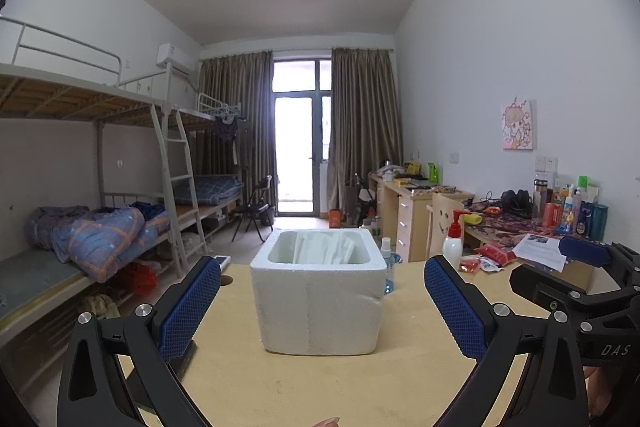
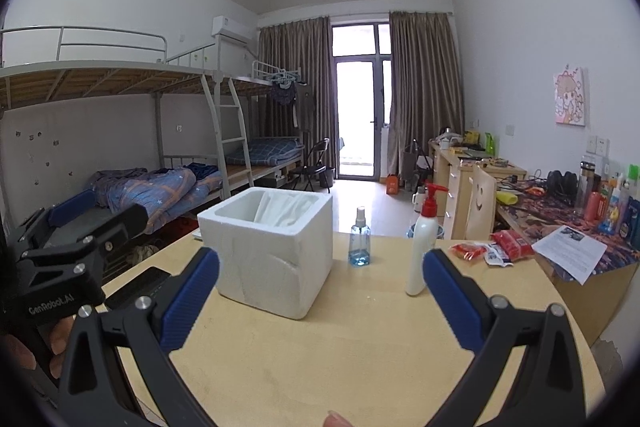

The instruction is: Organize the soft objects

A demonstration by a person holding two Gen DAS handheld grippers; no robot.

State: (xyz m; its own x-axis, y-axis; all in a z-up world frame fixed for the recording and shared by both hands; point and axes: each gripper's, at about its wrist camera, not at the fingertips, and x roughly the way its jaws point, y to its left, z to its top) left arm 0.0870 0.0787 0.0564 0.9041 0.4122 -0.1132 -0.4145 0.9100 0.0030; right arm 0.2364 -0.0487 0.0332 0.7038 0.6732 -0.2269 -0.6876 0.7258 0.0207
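Left wrist view: foam box [image 1: 320,303] on wooden table [image 1: 320,387], bunk beds [image 1: 100,155] behind.

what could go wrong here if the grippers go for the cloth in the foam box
1. The foam box looks light and already dented on its front; tugging the white cloth out may drag or tip it.
2. The pump bottle and blue spray bottle stand upright right of the box, and the right gripper could knock them.
3. Both grippers, the left gripper included, are open and close together, so they might collide over the box.
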